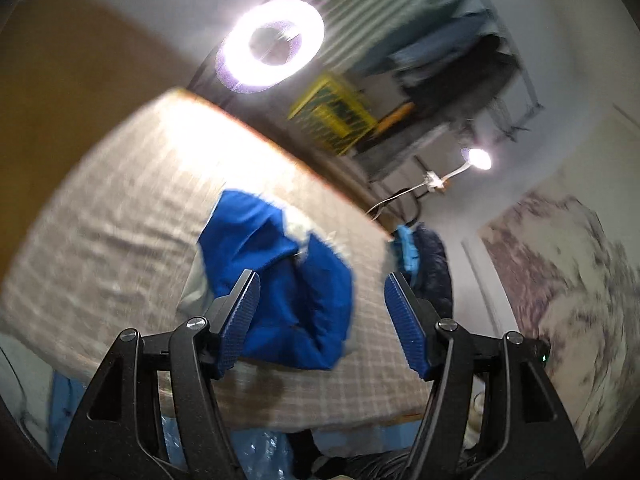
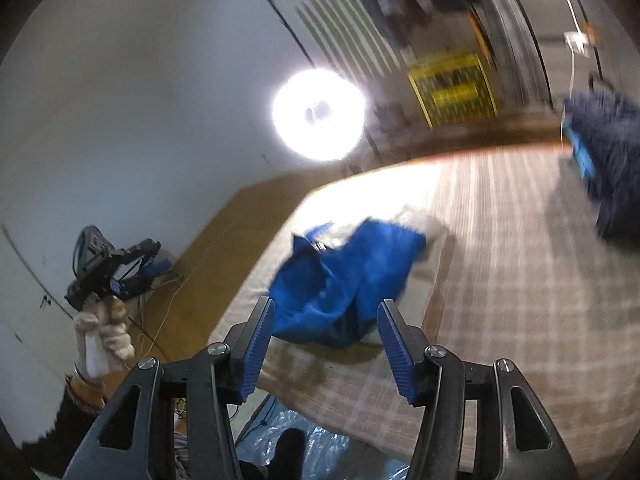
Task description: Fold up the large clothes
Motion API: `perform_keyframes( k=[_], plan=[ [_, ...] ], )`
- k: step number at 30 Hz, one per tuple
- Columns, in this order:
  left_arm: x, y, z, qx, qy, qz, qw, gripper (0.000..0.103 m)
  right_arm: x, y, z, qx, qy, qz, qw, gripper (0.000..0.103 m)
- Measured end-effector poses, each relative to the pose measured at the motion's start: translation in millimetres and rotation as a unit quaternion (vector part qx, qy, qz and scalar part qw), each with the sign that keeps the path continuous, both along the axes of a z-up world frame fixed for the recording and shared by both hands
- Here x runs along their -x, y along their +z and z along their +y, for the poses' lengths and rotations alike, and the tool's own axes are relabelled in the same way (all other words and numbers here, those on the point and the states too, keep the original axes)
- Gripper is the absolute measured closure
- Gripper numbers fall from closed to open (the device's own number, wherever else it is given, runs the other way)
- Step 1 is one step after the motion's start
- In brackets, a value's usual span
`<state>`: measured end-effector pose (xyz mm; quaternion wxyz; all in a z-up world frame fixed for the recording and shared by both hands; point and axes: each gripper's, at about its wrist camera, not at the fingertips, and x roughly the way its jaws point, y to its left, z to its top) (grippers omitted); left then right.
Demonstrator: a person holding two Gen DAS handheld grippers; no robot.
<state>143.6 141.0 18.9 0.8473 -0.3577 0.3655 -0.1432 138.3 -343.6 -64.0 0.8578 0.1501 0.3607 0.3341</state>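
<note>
A crumpled blue and white garment (image 1: pixel 280 276) lies on the checked cloth of the table (image 1: pixel 120 216). My left gripper (image 1: pixel 320 286) is open and empty, raised above the table's near edge with the garment beyond its fingertips. In the right wrist view the same garment (image 2: pixel 344 280) lies bunched on the table (image 2: pixel 520 280). My right gripper (image 2: pixel 326 312) is open and empty, above the near edge just short of the garment. The left gripper (image 2: pixel 132 268) also shows there, held by a gloved hand off the table's left side.
A dark blue fluffy garment (image 2: pixel 612 160) lies at the table's far right corner, also seen in the left wrist view (image 1: pixel 428 264). A bright ring light (image 1: pixel 270 46) stands behind the table. A yellow crate (image 1: pixel 334 116) and a clothes rack (image 1: pixel 452 60) are at the back. Blue plastic (image 2: pixel 316 452) lies below the near edge.
</note>
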Motion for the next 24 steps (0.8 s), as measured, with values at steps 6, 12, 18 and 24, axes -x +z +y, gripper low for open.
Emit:
perform_keyframes(
  k=[6, 12, 18, 24],
  plan=[
    [-54, -86, 8, 0.014, 0.001, 0.08, 0.9967, 0.037, -53, -69, 21, -0.024, -0.009, 0.108, 0.994, 0.045],
    [-92, -151, 31, 0.07, 0.032, 0.147, 0.9861, 0.037, -96, -115, 32, -0.043, -0.023, 0.173, 0.984, 0.045],
    [-126, -190, 35, 0.104, 0.034, 0.171, 0.9792, 0.037, -118, -134, 44, -0.054, -0.015, 0.203, 0.977, 0.045],
    [-144, -200, 24, 0.146, 0.014, 0.152, 0.9774, 0.042, -131, -145, 52, -0.059, -0.023, 0.21, 0.976, 0.05]
  ],
)
